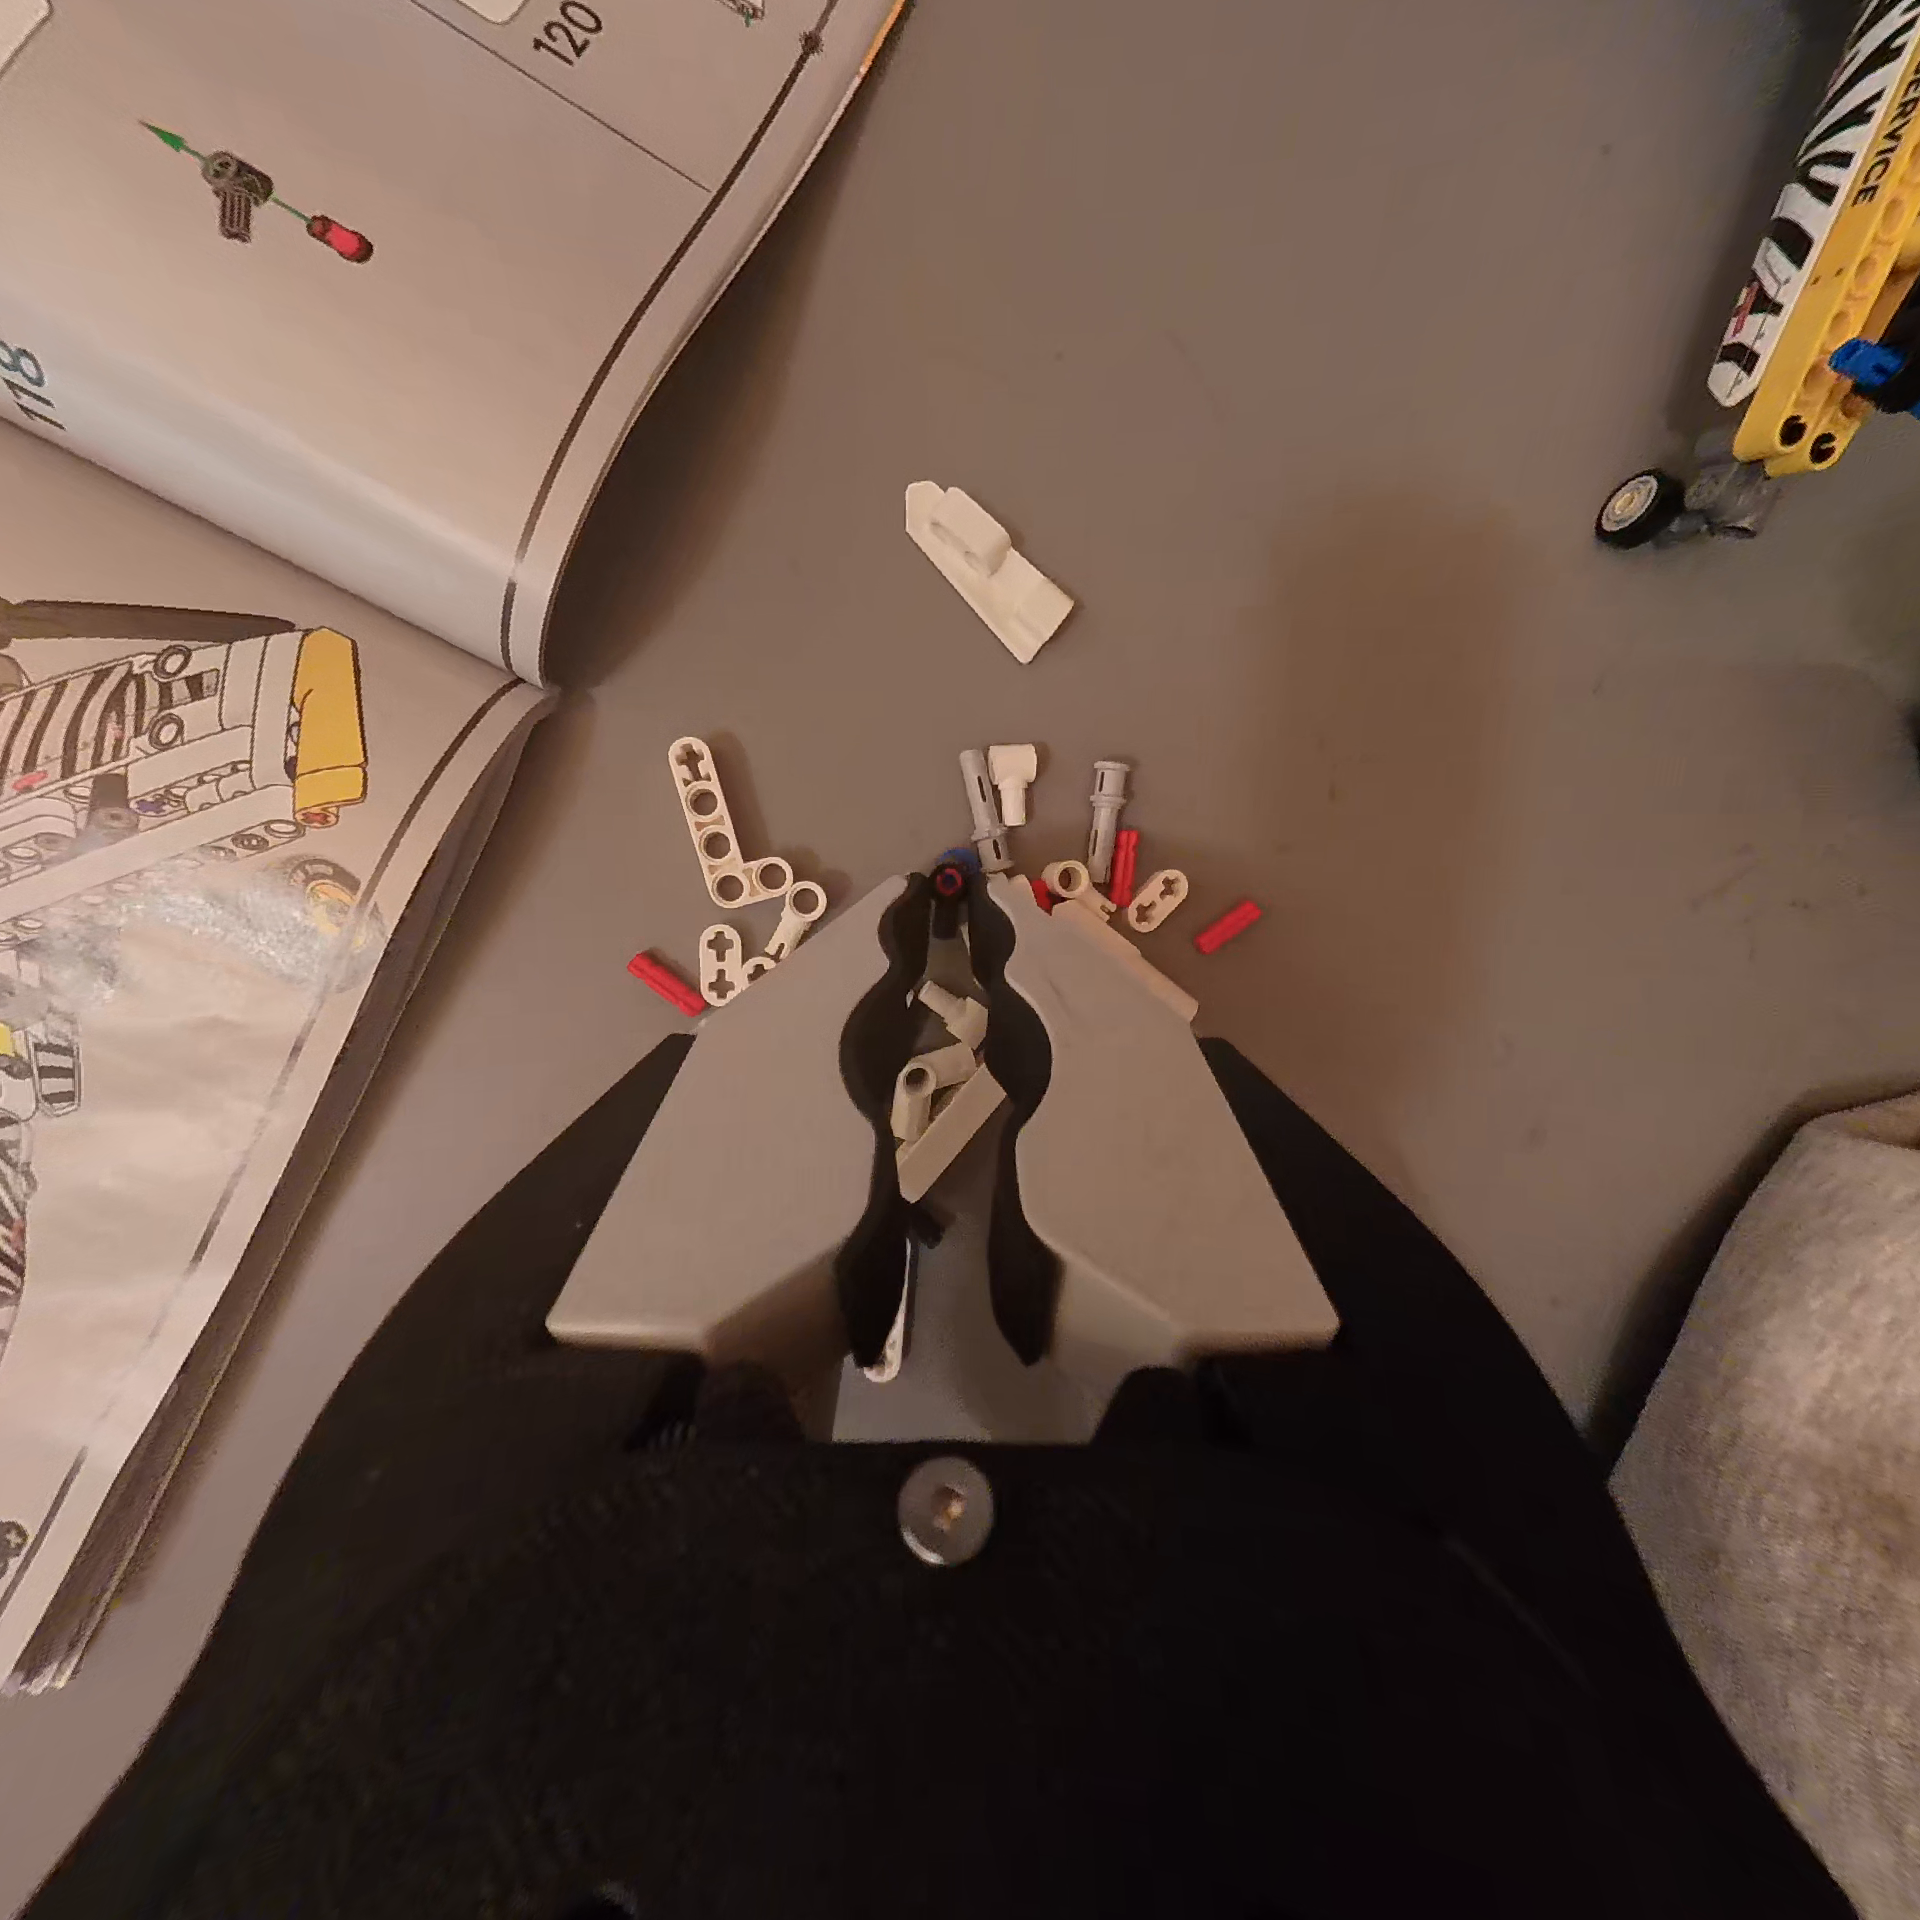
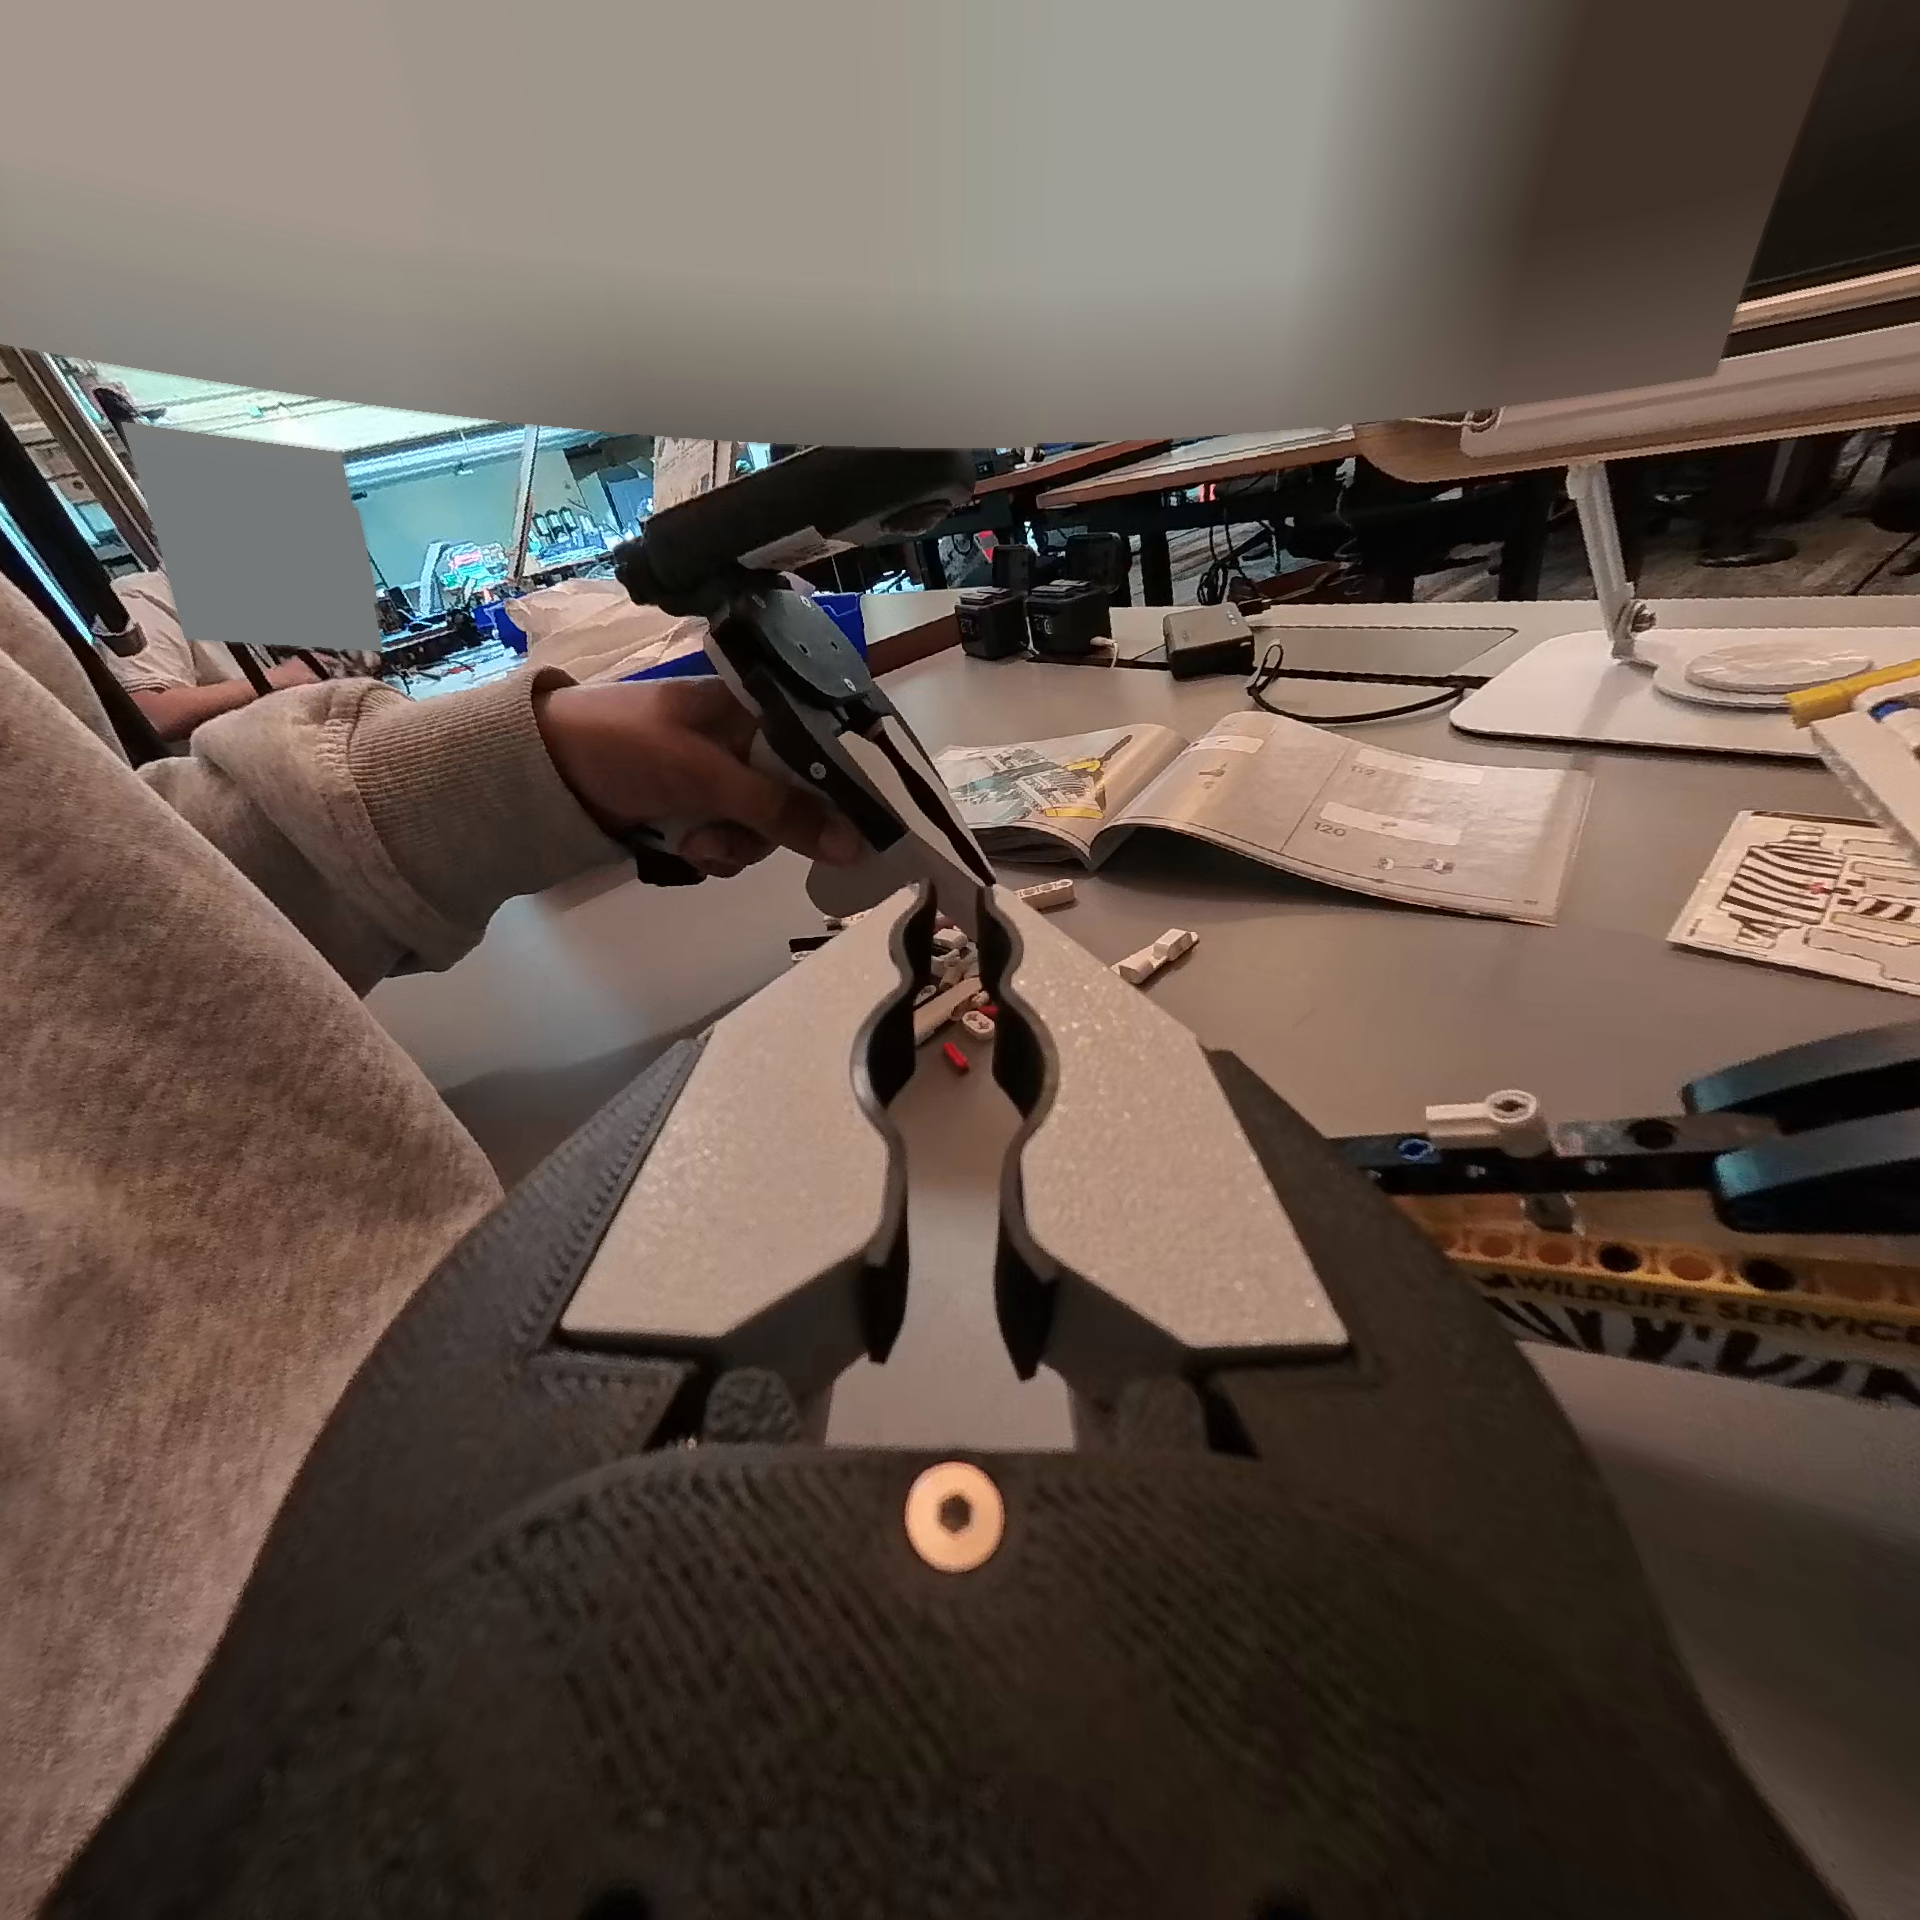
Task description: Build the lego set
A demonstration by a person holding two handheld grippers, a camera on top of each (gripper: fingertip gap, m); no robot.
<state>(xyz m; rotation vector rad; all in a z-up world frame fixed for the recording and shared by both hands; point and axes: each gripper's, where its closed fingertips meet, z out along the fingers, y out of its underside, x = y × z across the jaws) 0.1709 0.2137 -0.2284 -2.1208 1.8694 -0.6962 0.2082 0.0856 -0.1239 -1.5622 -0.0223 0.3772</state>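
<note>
Glossy paper instruction booklet point(image 1: 312, 416), smooth plastic lego pieces point(image 1: 727, 831), matt grey table point(image 1: 1299, 312).

grey table point(image 1: 1299, 312) as landmark. on it, at its middle: white l-shaped beam point(image 1: 717, 826), white panel piece point(image 1: 987, 569), light grey pins point(image 1: 1107, 805), red axle pieces point(image 1: 1226, 927). left gripper point(image 1: 948, 883): pale grey fingers point(image 1: 769, 1122) with black inner pads, black body; a small piece with a red centre and blue rim at its tips. instruction booklet point(image 1: 312, 364), toward the table's left: grey pages with a yellow, white and zebra-striped drawing. model point(image 1: 1829, 260), at the table's right edge: yellow beams, black-and-white zebra stripes, blue connector, black wheel with pale hub. sticker sheet point(image 2: 1808, 914), on the table beyond the booklet: white with black stripes. sleeve point(image 2: 260, 831), over the table's near-left edge: beige.
</note>
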